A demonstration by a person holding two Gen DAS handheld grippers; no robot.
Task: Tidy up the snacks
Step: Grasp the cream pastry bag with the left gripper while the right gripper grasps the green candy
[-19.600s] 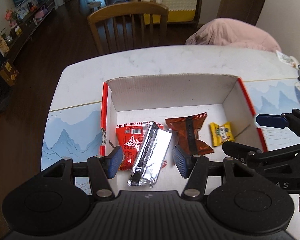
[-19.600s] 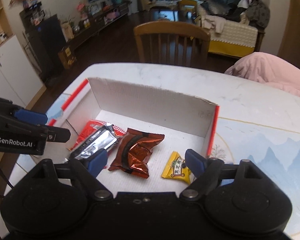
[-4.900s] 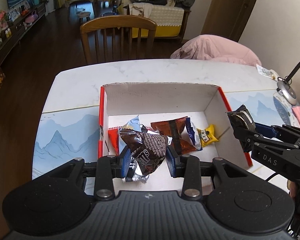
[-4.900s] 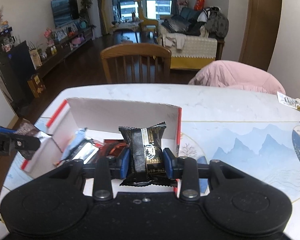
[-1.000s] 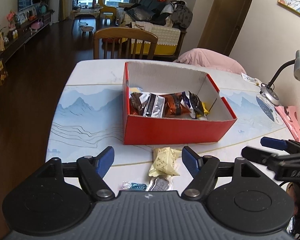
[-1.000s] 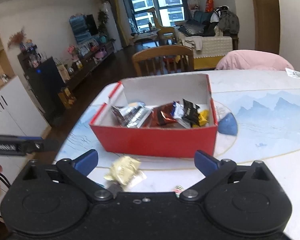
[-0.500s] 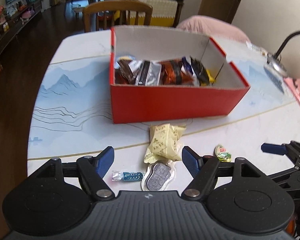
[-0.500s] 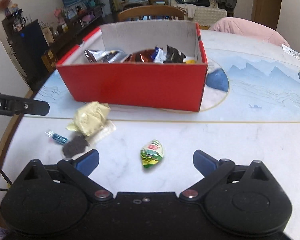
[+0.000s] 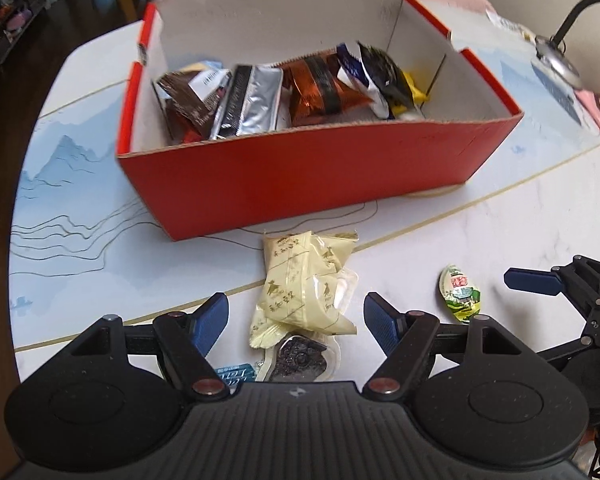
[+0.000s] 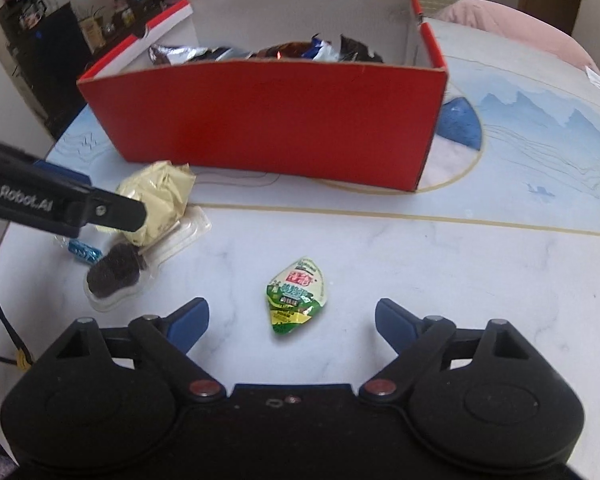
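Closing right tongs (image 10: 292,320), green snack (image 10: 296,300) between

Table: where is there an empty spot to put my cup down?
The table is bare right of the green candy, in front of the red box. Left of the candy it is crowded: the yellow packet, clear pack and blue candy cluster together.

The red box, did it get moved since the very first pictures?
Cannot tell. The red box sits on the table, but both cameras shifted, and earlier views hide its front edge.
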